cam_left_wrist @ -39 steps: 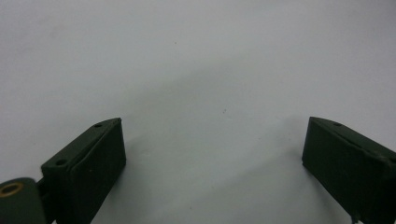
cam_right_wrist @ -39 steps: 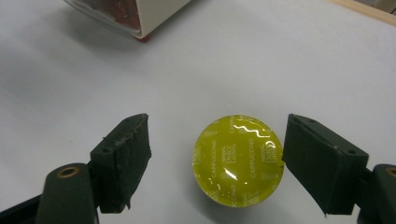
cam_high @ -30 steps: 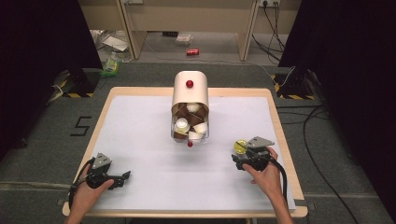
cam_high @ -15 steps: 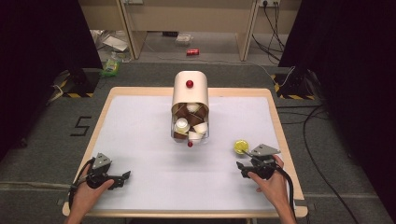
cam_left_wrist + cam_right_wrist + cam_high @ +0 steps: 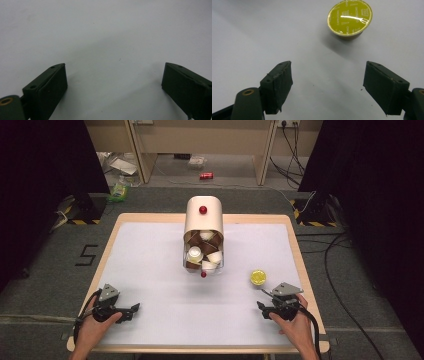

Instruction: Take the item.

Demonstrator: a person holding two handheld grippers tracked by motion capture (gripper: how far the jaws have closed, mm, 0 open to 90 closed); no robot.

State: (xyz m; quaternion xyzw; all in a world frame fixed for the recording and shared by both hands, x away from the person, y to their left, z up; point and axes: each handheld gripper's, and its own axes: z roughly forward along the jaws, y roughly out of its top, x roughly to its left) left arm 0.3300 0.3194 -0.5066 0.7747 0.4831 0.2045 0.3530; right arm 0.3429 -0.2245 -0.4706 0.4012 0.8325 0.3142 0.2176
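Right tool (image 5: 264, 306) is off the yellow capsule (image 5: 258, 277) now, pulled back toward the worktop's (image 5: 150, 250) near edge, jaws spread. Capsule sits alone, foil up, just ahead of it.

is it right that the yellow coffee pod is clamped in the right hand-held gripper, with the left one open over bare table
Not quite. The yellow coffee pod isn't clamped: it sits free on the table, ahead of the right hand-held gripper, whose jaws stand open and empty, as the right gripper view shows. The left hand-held gripper is indeed open over bare table.
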